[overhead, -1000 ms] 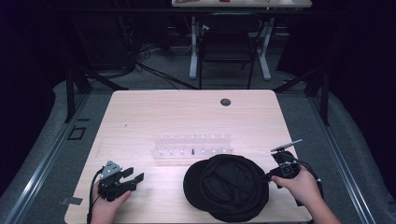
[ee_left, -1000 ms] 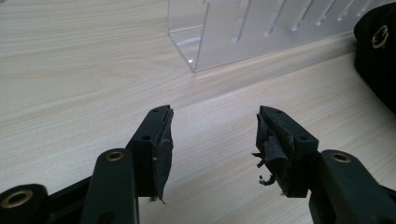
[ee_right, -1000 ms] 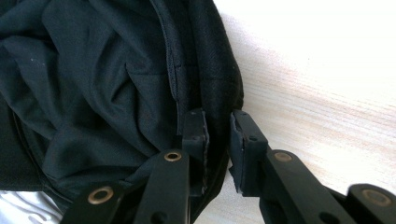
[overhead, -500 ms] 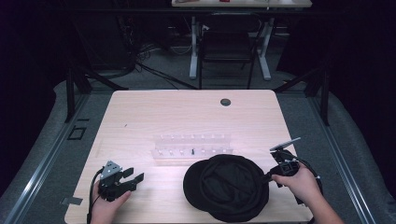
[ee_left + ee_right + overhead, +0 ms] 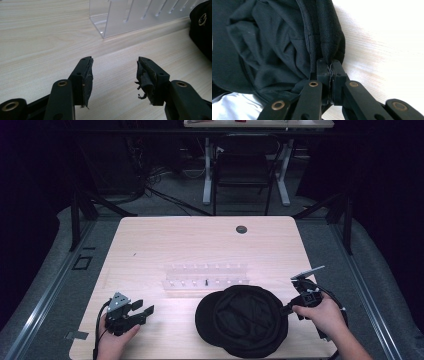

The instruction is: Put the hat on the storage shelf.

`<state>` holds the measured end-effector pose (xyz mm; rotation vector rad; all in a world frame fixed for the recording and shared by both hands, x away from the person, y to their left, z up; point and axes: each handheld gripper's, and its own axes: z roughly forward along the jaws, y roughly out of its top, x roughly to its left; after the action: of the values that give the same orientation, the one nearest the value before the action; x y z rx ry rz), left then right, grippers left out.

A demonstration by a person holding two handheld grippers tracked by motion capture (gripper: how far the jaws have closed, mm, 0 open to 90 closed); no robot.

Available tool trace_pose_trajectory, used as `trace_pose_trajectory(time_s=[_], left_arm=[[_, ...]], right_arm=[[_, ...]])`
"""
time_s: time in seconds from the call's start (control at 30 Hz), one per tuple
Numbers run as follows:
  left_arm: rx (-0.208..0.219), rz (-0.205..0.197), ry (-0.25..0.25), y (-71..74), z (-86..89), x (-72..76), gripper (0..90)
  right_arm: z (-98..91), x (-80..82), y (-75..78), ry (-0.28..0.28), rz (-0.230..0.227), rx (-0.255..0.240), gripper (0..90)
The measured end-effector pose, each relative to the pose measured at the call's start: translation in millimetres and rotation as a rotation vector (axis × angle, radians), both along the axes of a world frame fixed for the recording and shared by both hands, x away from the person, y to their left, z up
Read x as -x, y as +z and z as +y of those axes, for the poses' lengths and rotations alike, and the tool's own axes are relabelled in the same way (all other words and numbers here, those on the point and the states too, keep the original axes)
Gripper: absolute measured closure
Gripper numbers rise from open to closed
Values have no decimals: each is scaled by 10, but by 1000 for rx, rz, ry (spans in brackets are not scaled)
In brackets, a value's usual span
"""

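High view, looking down on a pale wooden table: a black cap lies upside down near the table's 5 o'clock edge, its soft lining creased and open upward, round in outline. My right gripper meets the cap's rim at the cap's 3 o'clock side. Right gripper view confirms it: my jaws have just been closing and now pinch a fold of the cap's black fabric rim between the pads. My left gripper rests at the table's 7 o'clock corner, jaws spread apart with nothing between them, well apart from the cap.

A clear plastic rack sits just beyond the cap toward 12 o'clock, near its rim. The far half of the table lies bare apart from a small dark round hole. The cap's near rim comes close to the table's front edge.

A small dark item in the rack is too small to identify. My forearms are cut off at the bottom edge.
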<state>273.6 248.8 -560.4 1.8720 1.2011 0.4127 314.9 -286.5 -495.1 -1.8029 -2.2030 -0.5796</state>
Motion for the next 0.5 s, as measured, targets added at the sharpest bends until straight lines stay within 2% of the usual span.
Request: trace_pose_trajectory(time_s=[0.1,0.13,0.17,0.2,0.27,0.37,0.5], left_arm=[[-1,1,0,-1,1,-1,464],[0,1,1,-1,1,-1,464],[0,1,1,-1,0,-1,464],[-1,1,1,-1,0,-1,464],[-1,1,1,-2,-1,-1,464],[1,-1,2,-3,-3,-1,464],[0,1,1,-3,-1,0,464]], right_arm=[[1,17,33,-20,-10,-27,880],[-26,3,63,17,8,-20,881],[-10,22,61,-21,-10,-36,881],[-22,20,79,-5,-3,-37,881],[3,35,96,-26,-14,-53,882],[3,38,146,2,-3,-55,882],[7,41,189,7,0,-63,882]])
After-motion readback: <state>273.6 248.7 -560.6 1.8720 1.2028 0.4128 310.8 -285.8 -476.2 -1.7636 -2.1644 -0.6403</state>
